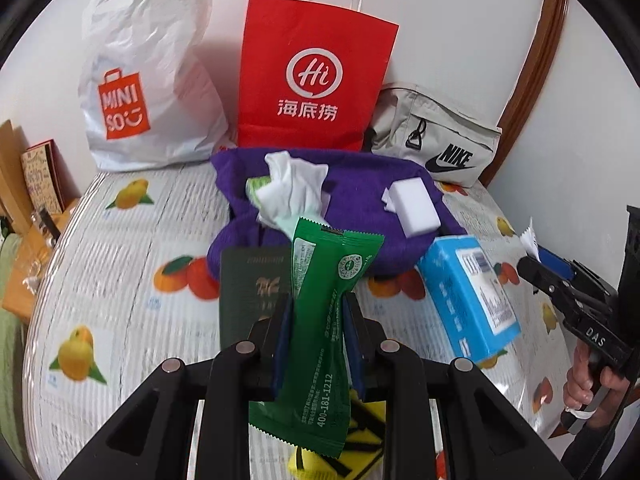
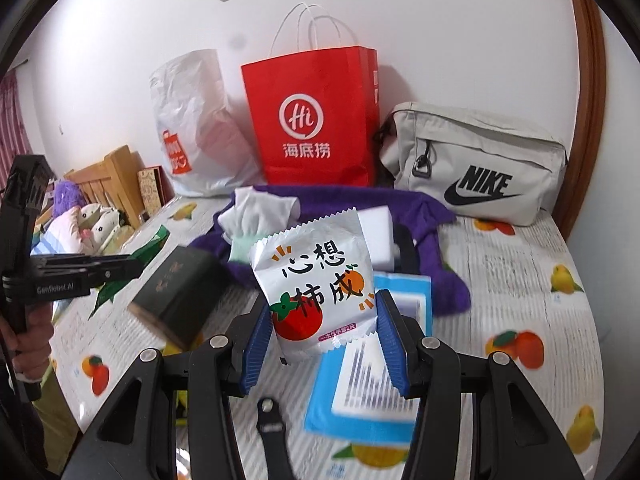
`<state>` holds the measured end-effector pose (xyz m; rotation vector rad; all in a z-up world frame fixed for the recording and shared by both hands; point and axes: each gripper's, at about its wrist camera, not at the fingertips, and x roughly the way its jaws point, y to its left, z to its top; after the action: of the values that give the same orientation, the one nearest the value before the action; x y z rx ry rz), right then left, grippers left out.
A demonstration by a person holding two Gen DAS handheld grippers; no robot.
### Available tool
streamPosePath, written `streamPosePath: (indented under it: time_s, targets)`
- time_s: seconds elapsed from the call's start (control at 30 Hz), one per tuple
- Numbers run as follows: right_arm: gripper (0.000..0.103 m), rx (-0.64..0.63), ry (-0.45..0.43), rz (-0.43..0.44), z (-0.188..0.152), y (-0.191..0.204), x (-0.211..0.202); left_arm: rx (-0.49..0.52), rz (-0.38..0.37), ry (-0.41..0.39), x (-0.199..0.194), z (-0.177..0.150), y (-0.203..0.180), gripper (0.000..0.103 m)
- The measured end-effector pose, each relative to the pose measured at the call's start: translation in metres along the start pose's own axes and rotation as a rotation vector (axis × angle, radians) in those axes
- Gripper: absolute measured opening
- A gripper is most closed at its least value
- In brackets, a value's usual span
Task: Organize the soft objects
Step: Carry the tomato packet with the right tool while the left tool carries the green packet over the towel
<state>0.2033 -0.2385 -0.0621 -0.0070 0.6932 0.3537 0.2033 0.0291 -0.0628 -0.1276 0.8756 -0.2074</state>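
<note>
— What do the grippers hold above the bench?
— Left gripper (image 1: 316, 316) pinches one green sachet (image 1: 320, 320); right gripper (image 2: 324, 330) clamps one white sachet (image 2: 320, 280) (persimmon print).
— And at the far edge?
— Three bags: one white bag (image 1: 148, 72), one red bag (image 1: 312, 76), one grey pouch (image 2: 476, 164).

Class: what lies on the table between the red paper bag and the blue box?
In both wrist views, a purple cloth, carrying a white sponge block, lies between the red paper bag and the blue box.

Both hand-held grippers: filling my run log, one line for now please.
left hand-held gripper: shut on green packet | right hand-held gripper: shut on white packet
</note>
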Motion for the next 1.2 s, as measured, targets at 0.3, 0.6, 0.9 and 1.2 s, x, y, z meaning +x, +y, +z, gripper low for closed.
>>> streamPosePath:
  time_s: [0.3,0.6,0.9,1.2]
  targets:
    - [0.05,0.022,0.036,-0.048,0.038,-0.026,0.044,-0.001,0.001,0.007,0.033,0.035,-0.004,0.024]
    - [0.05,0.09,0.066,-0.031,0.068,-0.058,0.085,0.001,0.008,0.024,0.07,0.062,-0.003,0.024]
    - [0.05,0.086,0.137,-0.083,0.08,-0.082,0.13,-0.016,0.025,0.052,0.102,0.078,0.002,0.024]
    - [0.05,0.13,0.214,-0.049,0.077,-0.1,0.168,-0.011,0.037,0.072,0.124,0.088,0.002,0.025]
